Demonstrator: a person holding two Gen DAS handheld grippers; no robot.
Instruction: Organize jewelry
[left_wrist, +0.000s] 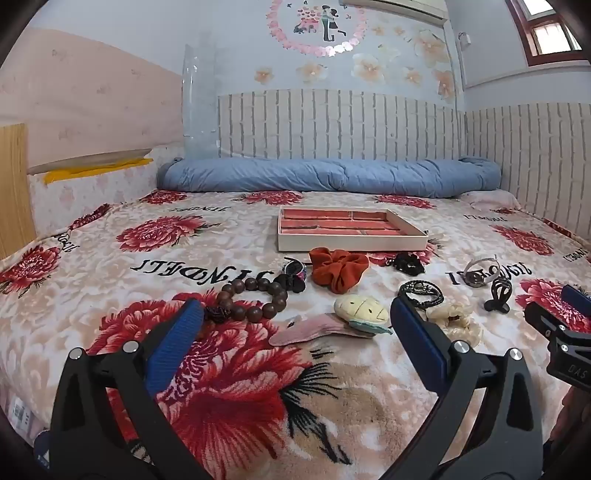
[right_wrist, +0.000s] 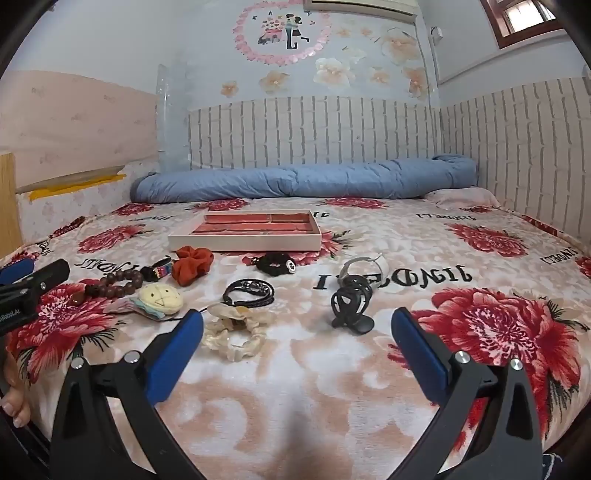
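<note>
A cream tray with red compartments (left_wrist: 351, 240) (right_wrist: 243, 242) sits on the bed beyond the jewelry. Before it lie a brown bead bracelet (left_wrist: 255, 300) (right_wrist: 118, 282), an orange scrunchie (left_wrist: 338, 270) (right_wrist: 192, 263), a plush clip (left_wrist: 364, 313) (right_wrist: 160, 298), a black cord bracelet (left_wrist: 421, 292) (right_wrist: 249, 291), a cream scrunchie (left_wrist: 458, 322) (right_wrist: 234, 334), a black claw clip (left_wrist: 498, 294) (right_wrist: 349, 306), a black scrunchie (left_wrist: 406, 263) (right_wrist: 275, 263) and a watch (left_wrist: 480, 271) (right_wrist: 364, 271). My left gripper (left_wrist: 295, 325) is open and empty, near the plush clip. My right gripper (right_wrist: 297, 328) is open and empty, near the claw clip.
The floral blanket (right_wrist: 332, 387) covers the bed. A rolled blue duvet (left_wrist: 332, 175) lies along the back wall. A small multicoloured band (left_wrist: 293, 268) lies left of the orange scrunchie. A wooden board (left_wrist: 13, 184) stands at the left. The right gripper shows at the left wrist view's right edge (left_wrist: 565, 325).
</note>
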